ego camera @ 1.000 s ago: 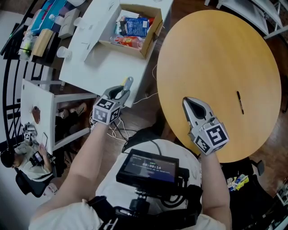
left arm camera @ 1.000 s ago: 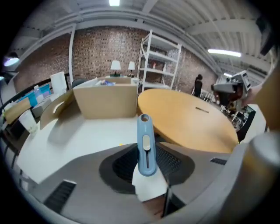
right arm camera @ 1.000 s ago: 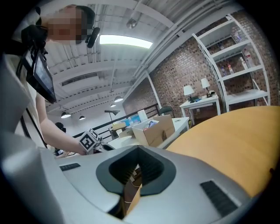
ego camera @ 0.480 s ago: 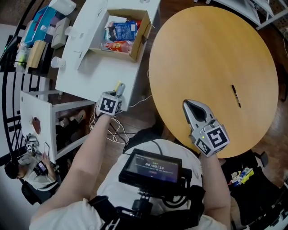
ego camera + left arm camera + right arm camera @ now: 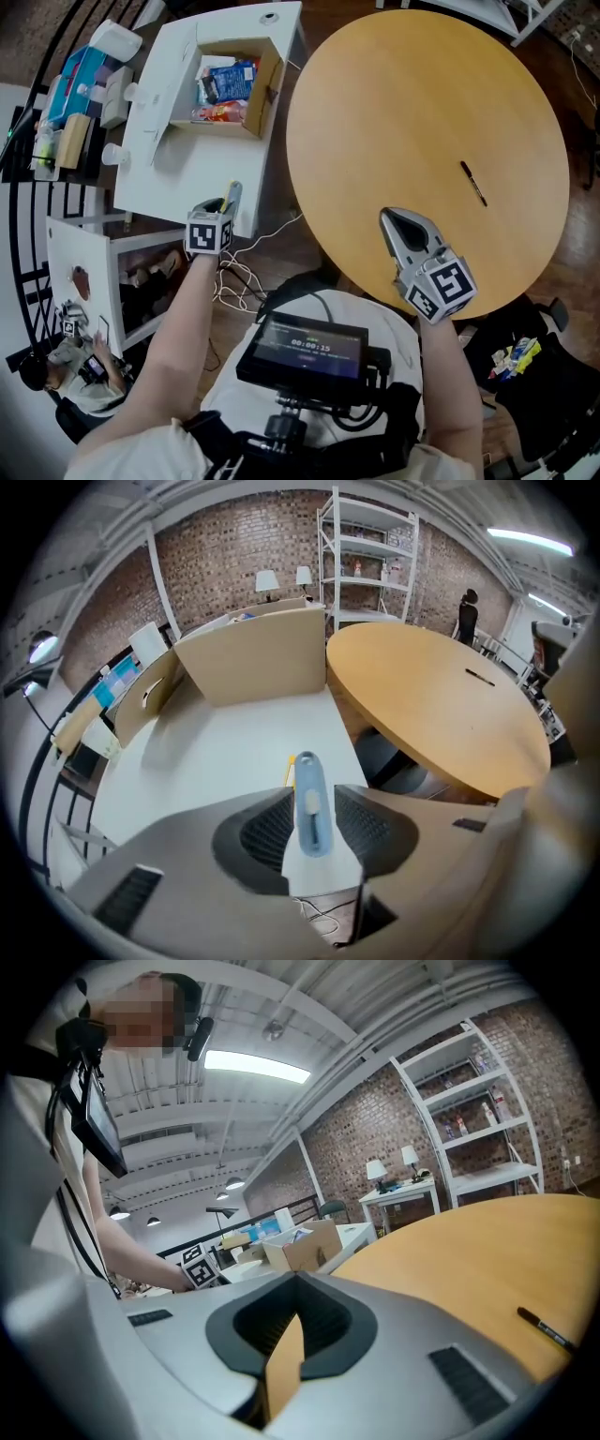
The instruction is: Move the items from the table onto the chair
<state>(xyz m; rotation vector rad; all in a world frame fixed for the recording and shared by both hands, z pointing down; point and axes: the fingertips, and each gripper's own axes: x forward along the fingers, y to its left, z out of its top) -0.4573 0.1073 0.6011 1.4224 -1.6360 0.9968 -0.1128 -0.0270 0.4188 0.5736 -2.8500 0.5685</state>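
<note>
Open cardboard box [image 5: 259, 94] sits on white surface [image 5: 187, 164]; pen [image 5: 472, 183] lies on table [image 5: 394, 112].

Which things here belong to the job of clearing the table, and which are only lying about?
For the job: black pen on the round table; utility knife between the left gripper's jaws, which have just been opening slightly.
Lying about: cardboard box with snack packets on the white desk; cables on the floor.

We see a brick wall [image 5: 234, 555] behind a white shelving unit [image 5: 370, 546], and strip lights [image 5: 258, 1066] on the grey ceiling. A round wooden table [image 5: 422, 112] stands just beside a white desk [image 5: 183, 180] on a dark wood floor [image 5: 298, 246]. A black railing [image 5: 13, 202] curves past the desk's left edge.
</note>
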